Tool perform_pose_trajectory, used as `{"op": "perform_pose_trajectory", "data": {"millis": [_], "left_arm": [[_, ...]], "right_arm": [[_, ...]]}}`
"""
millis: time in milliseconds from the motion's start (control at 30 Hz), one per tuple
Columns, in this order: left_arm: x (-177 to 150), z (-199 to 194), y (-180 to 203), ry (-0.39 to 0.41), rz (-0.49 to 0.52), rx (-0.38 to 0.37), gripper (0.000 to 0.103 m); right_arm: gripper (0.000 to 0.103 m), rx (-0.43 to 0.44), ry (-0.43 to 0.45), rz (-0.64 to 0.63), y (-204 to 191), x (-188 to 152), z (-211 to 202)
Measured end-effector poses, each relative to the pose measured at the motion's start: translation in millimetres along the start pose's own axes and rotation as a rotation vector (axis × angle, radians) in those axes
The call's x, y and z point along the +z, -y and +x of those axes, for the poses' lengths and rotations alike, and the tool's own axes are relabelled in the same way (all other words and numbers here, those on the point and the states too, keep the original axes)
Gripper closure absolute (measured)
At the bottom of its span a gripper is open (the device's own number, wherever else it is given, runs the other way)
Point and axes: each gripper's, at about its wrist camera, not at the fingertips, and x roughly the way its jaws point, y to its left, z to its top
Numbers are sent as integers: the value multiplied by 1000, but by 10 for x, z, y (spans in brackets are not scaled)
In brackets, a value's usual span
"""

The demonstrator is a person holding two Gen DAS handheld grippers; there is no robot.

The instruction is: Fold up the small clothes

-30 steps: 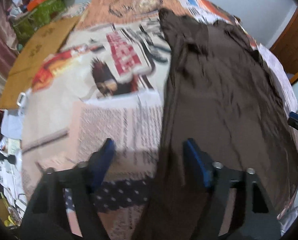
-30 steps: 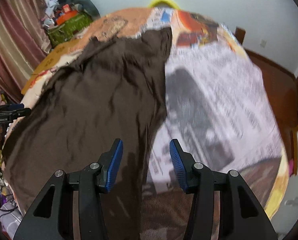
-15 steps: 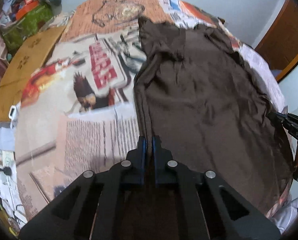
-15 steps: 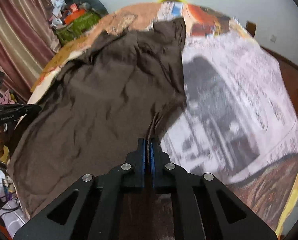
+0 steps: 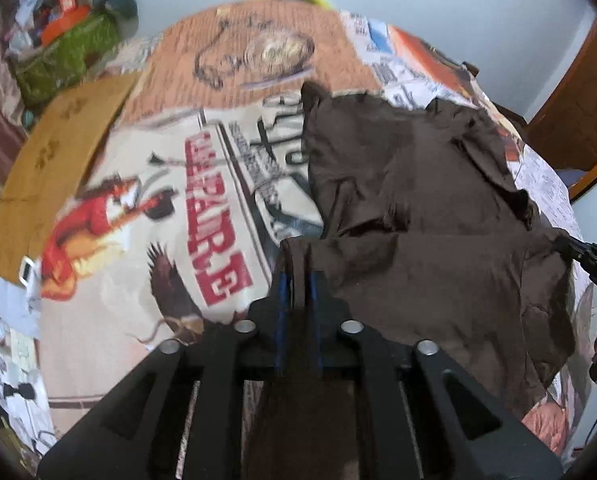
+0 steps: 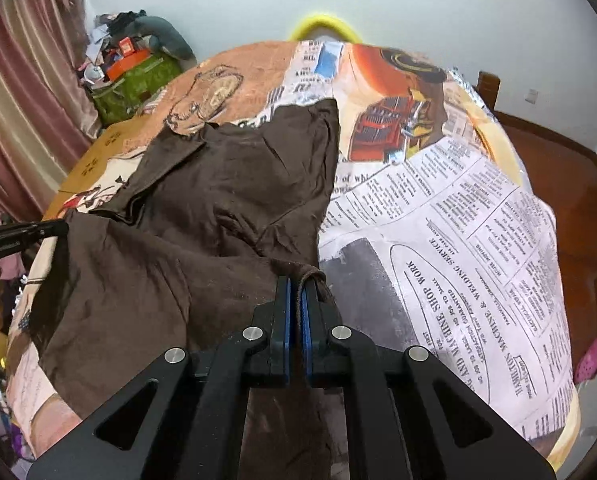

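A dark brown garment (image 5: 410, 184) lies on a newspaper-print cloth over a round table (image 5: 110, 320); it also shows in the right wrist view (image 6: 226, 184). My left gripper (image 5: 297, 256) is shut on the garment's near left edge and holds it raised, folded over toward the far part. My right gripper (image 6: 295, 284) is shut on the near right edge, also lifted. Each gripper's tip shows in the other's view, the right gripper (image 5: 578, 252) at the right edge and the left gripper (image 6: 30, 232) at the left edge.
A brown cardboard sheet (image 5: 54, 168) lies at the table's far left. A green bag with clutter (image 6: 134, 80) stands by the pink curtain (image 6: 22, 92). A yellow chair back (image 6: 322, 24) rises behind the table. Wooden floor (image 6: 570, 184) lies to the right.
Both grippers went from open to shut on the garment's near edge, then lifted it and carried it forward, so the near half now folds over the far half.
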Motion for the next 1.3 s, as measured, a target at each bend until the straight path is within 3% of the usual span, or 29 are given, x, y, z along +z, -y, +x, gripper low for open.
{"op": "perform_pose_trajectory", "data": {"millis": [33, 100, 167, 333, 500, 733, 767, 867, 1000, 1067, 1100, 1300], "left_arm": [[-35, -11, -16, 2, -3, -21, 84], [-134, -87, -59, 16, 0, -45, 67], [-251, -186, -79, 33, 16, -37, 59], [-593, -300, -199, 9, 27, 26, 58], [-955, -255, -374, -72, -62, -32, 58], [-1190, -308, -368, -43, -103, -81, 58], [-1204, -316, -372, -40, -110, -86, 62], [-1207, -323, -343, -44, -105, -90, 88], [-1184, -358, -234, -35, -68, -76, 94], [-1172, -373, -199, -29, -60, -68, 95], [-1165, -394, -187, -23, -57, -70, 95], [-964, -728, -84, 73, -20, -79, 95]], "right_arm": [[95, -1, -6, 6, 15, -15, -25], [87, -2, -7, 19, 56, -35, -103], [71, 9, -7, 36, 90, -97, -204], [67, 11, -26, 24, 109, -336, -414], [66, 8, -92, 42, 148, -622, -453], [66, 43, -157, 91, 169, -889, -388], [65, 44, -162, 89, 158, -919, -372], [63, 28, -148, 53, 71, -964, -372], [71, 12, -140, 29, -1, -946, -357], [91, 14, -139, 24, -15, -929, -353], [95, 10, -140, 20, -28, -923, -355], [97, 37, -70, -32, -123, -772, -539]]}}
